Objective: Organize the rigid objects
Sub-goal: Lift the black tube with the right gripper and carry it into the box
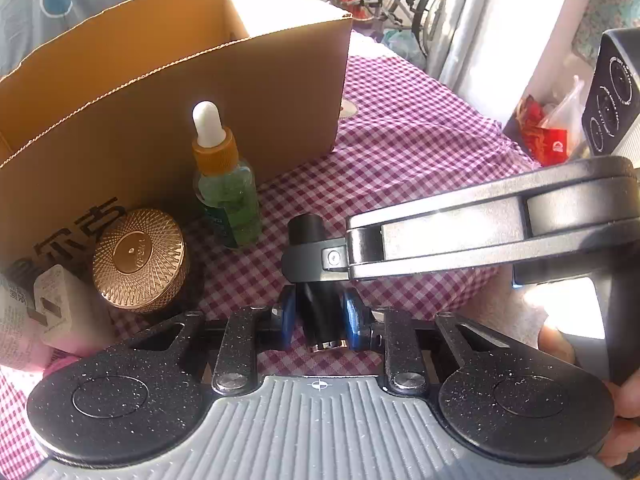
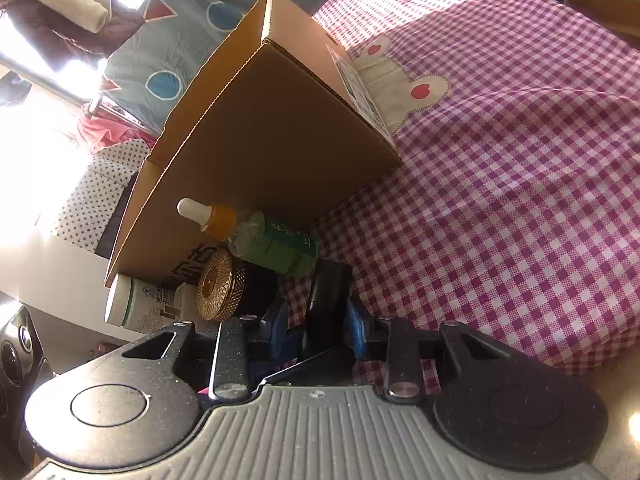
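Hard sunlight blows out the window (image 2: 36, 128) at the left of the right wrist view and the curtain (image 1: 508, 20) at upper right of the left wrist view. Glare streaks the right tool (image 1: 316, 256). Fisheye bending darkens the corners.

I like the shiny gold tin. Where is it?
In the left wrist view, the gold tin sits low left, between the dropper bottle and a white charger.
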Tool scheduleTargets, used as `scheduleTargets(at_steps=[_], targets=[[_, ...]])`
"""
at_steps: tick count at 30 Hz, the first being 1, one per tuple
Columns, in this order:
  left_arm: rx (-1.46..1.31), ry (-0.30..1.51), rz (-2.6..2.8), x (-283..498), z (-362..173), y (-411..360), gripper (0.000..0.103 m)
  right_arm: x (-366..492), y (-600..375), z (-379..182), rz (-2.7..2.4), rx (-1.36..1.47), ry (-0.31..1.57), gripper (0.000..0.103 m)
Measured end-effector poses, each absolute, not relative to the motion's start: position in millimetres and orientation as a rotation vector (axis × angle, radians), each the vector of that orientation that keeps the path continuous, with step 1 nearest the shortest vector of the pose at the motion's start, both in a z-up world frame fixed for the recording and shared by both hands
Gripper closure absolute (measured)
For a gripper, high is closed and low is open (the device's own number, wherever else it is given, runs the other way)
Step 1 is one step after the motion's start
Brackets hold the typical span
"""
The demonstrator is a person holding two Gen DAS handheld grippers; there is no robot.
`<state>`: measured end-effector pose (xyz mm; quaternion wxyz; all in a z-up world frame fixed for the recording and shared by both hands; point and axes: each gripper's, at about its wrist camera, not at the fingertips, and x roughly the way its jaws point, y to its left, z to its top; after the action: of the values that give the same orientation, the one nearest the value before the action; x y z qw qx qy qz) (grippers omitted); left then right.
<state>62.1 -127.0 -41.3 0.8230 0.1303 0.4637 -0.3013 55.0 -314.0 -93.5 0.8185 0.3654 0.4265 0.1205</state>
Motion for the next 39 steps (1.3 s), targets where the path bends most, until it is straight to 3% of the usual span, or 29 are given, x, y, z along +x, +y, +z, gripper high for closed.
scheduleTargets(at_steps=[5, 13, 20, 28, 33, 39], targets=[[0.243, 0.964, -0.655, 56, -32, -119, 0.081, 49, -308, -96, 0.248, 0.793, 0.899, 0.078], [0.216, 0.879, -0.662, 36, -1, -109, 0.082, 19, -299, -62, 0.251, 0.740, 0.816, 0.079], [0.185, 0.732, -0.613, 22, 41, -92, 0.082, 5, -279, -6, 0.307, 0.646, 0.682, 0.078], [0.126, 0.617, -0.496, 43, 89, -61, 0.082, 48, -241, 60, 0.441, 0.520, 0.575, 0.078], [0.075, 0.633, -0.422, 83, 105, -40, 0.082, 101, -214, 87, 0.526, 0.469, 0.611, 0.078], [-0.010, 0.807, -0.375, 151, 90, -13, 0.082, 191, -181, 84, 0.586, 0.434, 0.842, 0.079]])
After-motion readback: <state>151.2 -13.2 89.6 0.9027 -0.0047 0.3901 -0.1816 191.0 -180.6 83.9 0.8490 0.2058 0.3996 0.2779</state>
